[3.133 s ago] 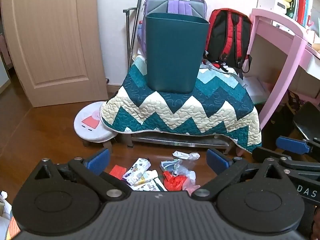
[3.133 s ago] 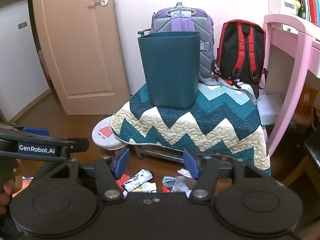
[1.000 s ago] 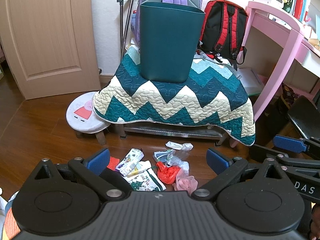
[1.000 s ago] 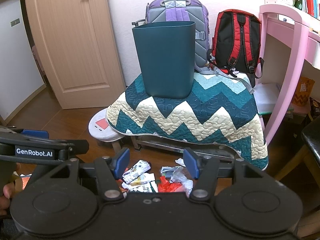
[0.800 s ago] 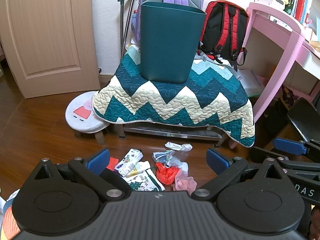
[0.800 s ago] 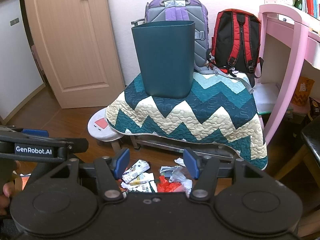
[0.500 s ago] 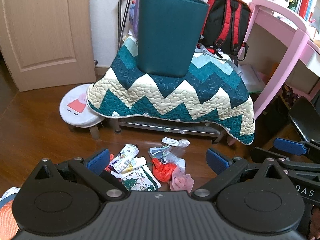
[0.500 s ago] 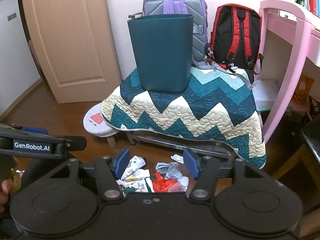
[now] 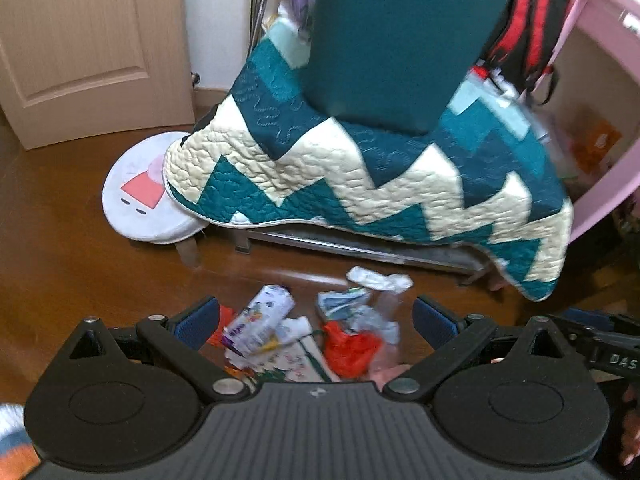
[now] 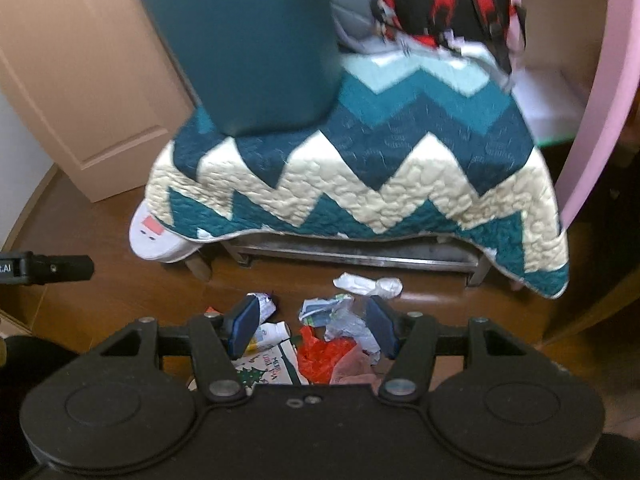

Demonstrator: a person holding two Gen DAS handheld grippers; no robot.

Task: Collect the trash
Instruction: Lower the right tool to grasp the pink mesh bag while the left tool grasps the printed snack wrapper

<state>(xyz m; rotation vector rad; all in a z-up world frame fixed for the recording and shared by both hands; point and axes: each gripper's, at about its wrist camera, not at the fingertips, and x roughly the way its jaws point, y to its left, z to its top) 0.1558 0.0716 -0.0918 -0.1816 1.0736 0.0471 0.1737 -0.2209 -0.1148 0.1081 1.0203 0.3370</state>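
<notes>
A pile of trash lies on the brown wooden floor in front of a quilt-covered bench: a red plastic wrapper [image 9: 350,346] [image 10: 324,354], a white and purple snack pack [image 9: 258,318], a crumpled white tissue [image 9: 378,278] [image 10: 368,284], clear plastic [image 10: 350,326] and a printed paper [image 10: 264,368]. A dark teal bin [image 9: 400,40] [image 10: 248,44] stands on the quilt [image 9: 360,168]. My left gripper [image 9: 316,320] is open and empty above the pile. My right gripper [image 10: 312,326] is open and empty, its blue pads on either side of the trash.
A round white stool [image 9: 144,196] stands left of the bench. A wooden door [image 9: 88,48] is at the left. A red and black backpack [image 10: 444,4] leans behind the quilt. A pink desk leg [image 9: 600,160] stands at the right.
Both grippers have tilted down and moved closer to the trash pile on the floor. The bin and quilt now sit higher and larger in both views. Both stay open.
</notes>
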